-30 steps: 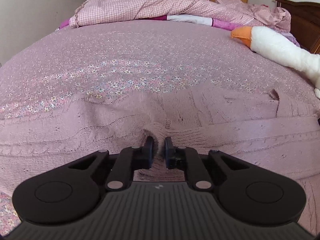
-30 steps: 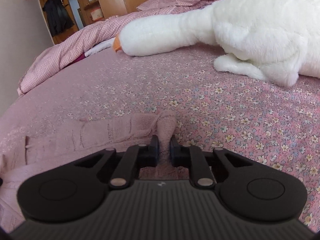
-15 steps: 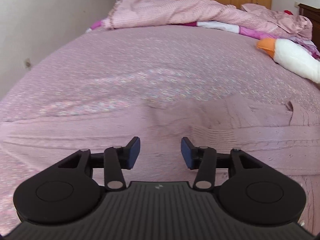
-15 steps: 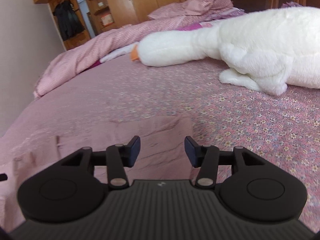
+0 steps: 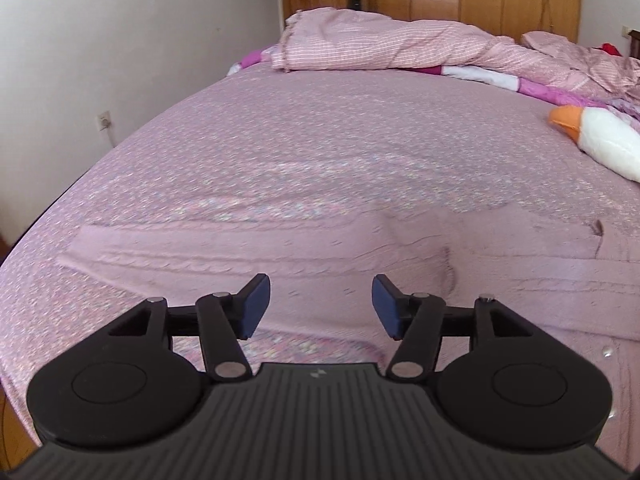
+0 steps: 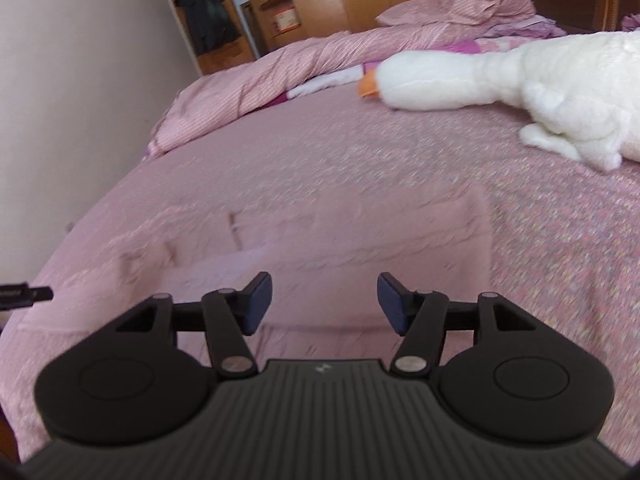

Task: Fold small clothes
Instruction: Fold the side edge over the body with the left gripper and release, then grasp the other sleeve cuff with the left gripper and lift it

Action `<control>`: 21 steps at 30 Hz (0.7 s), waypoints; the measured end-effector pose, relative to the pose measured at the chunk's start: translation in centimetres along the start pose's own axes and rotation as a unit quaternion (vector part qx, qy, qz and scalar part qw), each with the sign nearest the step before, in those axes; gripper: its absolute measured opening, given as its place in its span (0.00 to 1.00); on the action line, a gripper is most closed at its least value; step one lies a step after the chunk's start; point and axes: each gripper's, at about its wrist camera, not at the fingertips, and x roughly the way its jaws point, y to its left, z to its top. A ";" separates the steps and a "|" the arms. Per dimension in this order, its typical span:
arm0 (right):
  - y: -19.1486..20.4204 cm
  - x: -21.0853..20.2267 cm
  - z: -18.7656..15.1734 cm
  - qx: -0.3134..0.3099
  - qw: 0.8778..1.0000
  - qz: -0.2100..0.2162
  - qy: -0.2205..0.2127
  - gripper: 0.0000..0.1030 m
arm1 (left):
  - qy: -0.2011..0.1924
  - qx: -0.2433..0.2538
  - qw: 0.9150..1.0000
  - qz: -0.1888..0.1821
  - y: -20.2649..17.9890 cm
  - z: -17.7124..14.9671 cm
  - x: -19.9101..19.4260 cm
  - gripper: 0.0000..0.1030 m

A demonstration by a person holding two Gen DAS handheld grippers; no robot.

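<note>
Pink knit sweater [image 5: 360,256] lies flat; both claws, left claw [image 5: 319,304] and right claw [image 6: 325,303], released; plush goose [image 6: 520,76] well apart

Both tongs spread wide and empty

The left tongs [image 5: 319,303] have their two blue-padded fingers [image 5: 253,307] held far apart, nothing between them, the black linkage arms splayed outward from the ribbed housing. The right tongs [image 6: 325,303] match that pose, pads [image 6: 392,303] wide apart and gripping nothing. At the left edge of the right wrist view a black tip of the left tongs shows, level with the right fingers
</note>
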 end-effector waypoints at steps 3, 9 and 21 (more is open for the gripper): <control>1.3 -0.1 -1.2 -0.009 1.000 0.005 0.012 0.59 | 0.009 -0.017 1.000 0.010 1.7 -0.7 0.3 0.63; 2.8 0.0 -3.4 -0.022 0.999 0.007 0.025 0.59 | 0.029 -0.062 0.997 0.032 5.0 -2.2 1.7 0.63; 2.8 0.9 -5.5 -0.001 0.999 -0.021 0.047 0.59 | 0.054 -0.152 0.985 0.068 10.2 -3.2 6.6 0.63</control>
